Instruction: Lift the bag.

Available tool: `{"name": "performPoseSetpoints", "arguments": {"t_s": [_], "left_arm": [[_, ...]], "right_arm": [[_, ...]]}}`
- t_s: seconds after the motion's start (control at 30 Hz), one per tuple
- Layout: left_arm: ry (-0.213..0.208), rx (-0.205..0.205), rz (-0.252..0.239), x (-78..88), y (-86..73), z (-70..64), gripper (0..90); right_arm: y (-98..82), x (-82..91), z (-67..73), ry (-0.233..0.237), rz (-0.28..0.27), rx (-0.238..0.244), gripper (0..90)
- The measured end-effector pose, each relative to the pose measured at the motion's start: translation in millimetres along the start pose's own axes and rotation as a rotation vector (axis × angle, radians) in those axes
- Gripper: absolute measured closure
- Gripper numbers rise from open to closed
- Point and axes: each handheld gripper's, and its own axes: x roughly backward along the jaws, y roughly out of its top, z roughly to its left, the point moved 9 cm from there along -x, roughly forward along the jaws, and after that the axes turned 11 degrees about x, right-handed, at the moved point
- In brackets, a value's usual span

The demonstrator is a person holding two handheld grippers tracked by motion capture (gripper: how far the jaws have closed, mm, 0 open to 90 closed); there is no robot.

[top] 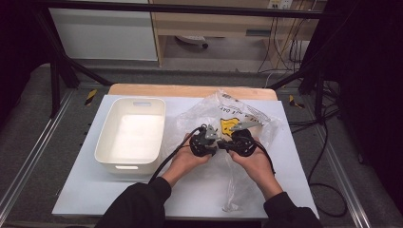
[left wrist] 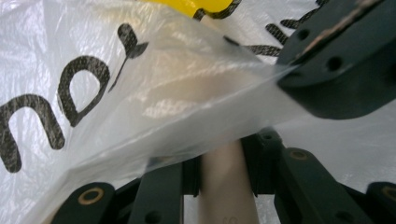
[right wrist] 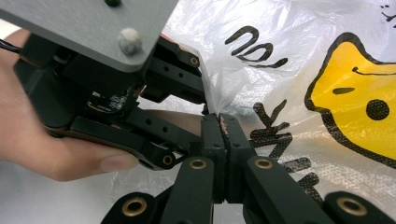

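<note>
A clear plastic bag with black letters and a yellow figure lies crumpled on the white table top. Both hands hold their grippers tip to tip over its near part. My right gripper has its jaws pressed together, with the bag's edge pinched at their tips. My left gripper has a pale tan bar between its jaws, the pads against both its sides; what the bar is I cannot tell. Bag film drapes over the left jaws. The right gripper's black body hangs close above them.
A white rectangular bin stands to the left of the bag, close to the left hand. Black cables trail from the grippers toward the table's front. A wooden strip runs along the table's far edge.
</note>
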Motion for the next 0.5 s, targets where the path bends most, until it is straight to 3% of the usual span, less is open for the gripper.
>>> {"name": "performPoseSetpoints", "arguments": {"t_s": [0.5], "left_arm": [[-0.013,0.039,-0.017,-6.9,-4.7,-2.0,69.6]], "right_arm": [[-4.3,-0.8,-2.2,-0.001,0.014,-0.008,90.0]]}}
